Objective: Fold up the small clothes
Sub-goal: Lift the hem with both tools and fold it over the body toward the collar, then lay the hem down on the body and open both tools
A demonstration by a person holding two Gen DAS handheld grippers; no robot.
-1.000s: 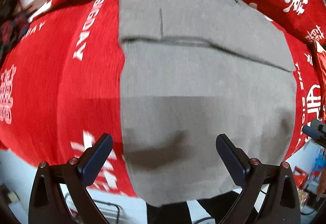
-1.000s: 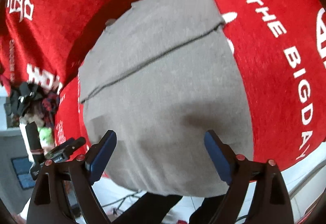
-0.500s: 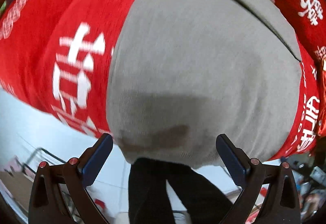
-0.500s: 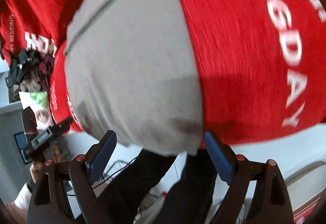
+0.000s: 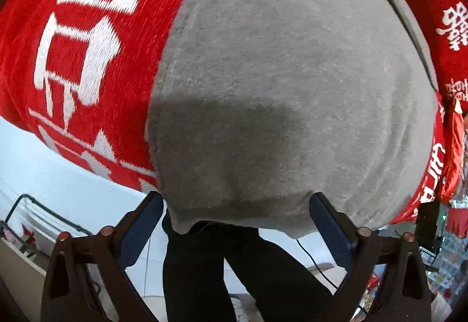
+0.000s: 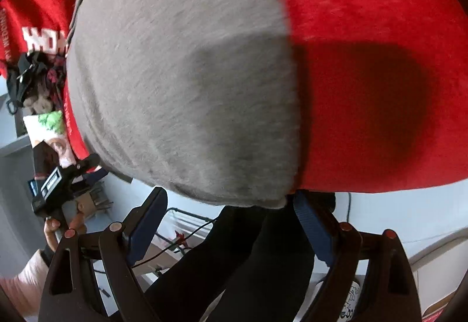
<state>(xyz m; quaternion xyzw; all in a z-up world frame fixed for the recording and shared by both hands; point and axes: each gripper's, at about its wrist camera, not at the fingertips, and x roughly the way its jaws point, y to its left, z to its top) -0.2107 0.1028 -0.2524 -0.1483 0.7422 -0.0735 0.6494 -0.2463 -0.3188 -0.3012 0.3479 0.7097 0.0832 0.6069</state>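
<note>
Now the left gripper (image 5: 235, 222), jaws apart, has dropped to the grey garment's (image 5: 286, 82) near hem at lower centre of its frame; the right gripper (image 6: 231, 218), also apart, has closed in likewise on the red-clothed bench (image 6: 380, 29). Grasping looks imminent.

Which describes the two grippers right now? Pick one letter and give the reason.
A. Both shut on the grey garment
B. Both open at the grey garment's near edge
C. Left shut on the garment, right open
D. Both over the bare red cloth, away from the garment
B: the left gripper and right gripper each have fingers spread wide, with the hem of the grey garment overhanging the gap between them, ungripped.
</note>
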